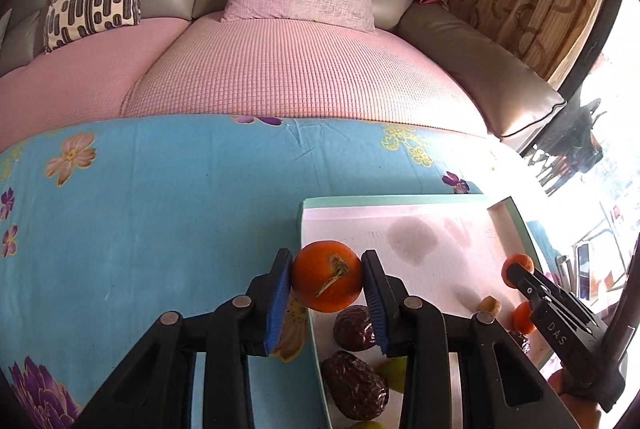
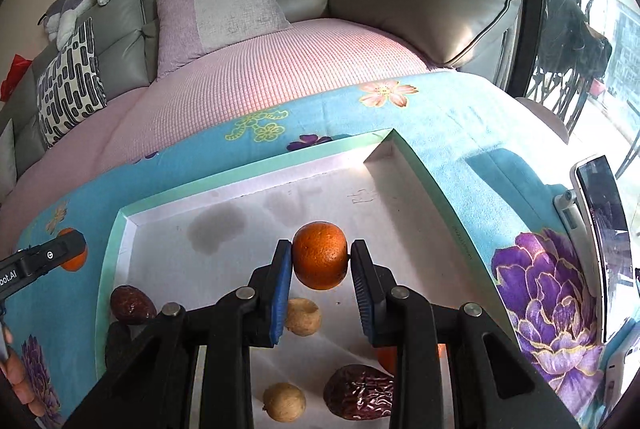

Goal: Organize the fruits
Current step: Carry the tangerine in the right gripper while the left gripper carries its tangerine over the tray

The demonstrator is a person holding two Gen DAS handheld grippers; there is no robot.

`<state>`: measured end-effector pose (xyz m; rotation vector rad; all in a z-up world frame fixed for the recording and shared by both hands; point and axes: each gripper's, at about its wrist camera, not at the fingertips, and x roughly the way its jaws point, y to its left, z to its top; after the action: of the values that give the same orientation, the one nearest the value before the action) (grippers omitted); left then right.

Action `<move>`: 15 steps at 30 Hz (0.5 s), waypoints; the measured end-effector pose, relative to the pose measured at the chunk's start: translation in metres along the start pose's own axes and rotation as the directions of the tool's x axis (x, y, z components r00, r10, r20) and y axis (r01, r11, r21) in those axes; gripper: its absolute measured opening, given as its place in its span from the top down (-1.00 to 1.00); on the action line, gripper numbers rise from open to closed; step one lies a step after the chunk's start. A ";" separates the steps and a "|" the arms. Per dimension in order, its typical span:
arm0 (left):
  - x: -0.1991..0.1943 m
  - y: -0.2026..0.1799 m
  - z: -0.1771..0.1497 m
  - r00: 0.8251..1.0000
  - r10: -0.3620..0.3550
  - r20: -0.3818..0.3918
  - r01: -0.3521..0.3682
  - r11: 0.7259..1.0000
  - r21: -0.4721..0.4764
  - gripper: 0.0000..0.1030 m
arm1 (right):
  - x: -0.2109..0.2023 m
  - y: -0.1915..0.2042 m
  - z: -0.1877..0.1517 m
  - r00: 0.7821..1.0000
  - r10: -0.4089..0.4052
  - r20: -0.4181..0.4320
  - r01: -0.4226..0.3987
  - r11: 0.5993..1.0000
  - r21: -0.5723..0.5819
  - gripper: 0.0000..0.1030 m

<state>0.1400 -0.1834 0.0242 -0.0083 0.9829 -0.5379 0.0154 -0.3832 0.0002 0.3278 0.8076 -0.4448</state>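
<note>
The left gripper has its jaws clenched on an orange, stem side toward the camera, held right over the tray's near-left edge. Below and behind those jaws, two dates lie inside the tray, with something green beside them. To do this step well, I judge the left orange should travel clear of the rim before it is lowered, and the squeeze should stay gentle, since the peel bulges slightly between the pads.

The right gripper likewise grasps an orange, above the tray's white floor. Under its jaws sit two pale round fruits, a date and part of another orange. Lower it onto a bare patch, away from these, I suggest.

The left view alone shows the stem and the green fruit. The right view alone shows the far corner of the tray, the stained middle, the pale fruits clearly, and a phone on the flowered cloth to the right.
</note>
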 end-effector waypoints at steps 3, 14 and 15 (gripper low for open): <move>0.014 -0.015 0.003 0.999 0.010 -0.031 -0.009 0.999 0.033 0.28 | 0.006 -0.006 0.001 1.000 -0.024 -0.008 0.024 1.000 -0.002 0.40; 0.051 -0.040 0.001 0.994 0.039 -0.098 -0.031 0.996 0.086 0.28 | 0.023 -0.024 -0.001 0.997 -0.063 -0.043 0.064 0.998 0.015 0.40; 0.055 -0.040 0.001 0.994 0.044 -0.104 -0.035 0.996 0.086 0.28 | 0.023 -0.025 -0.002 0.997 -0.061 -0.041 0.062 0.998 0.014 0.40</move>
<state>0.1475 -0.2425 -0.0090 0.1157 1.0604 -0.5476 0.0160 -0.4096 -0.0212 0.3278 0.8561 -0.5032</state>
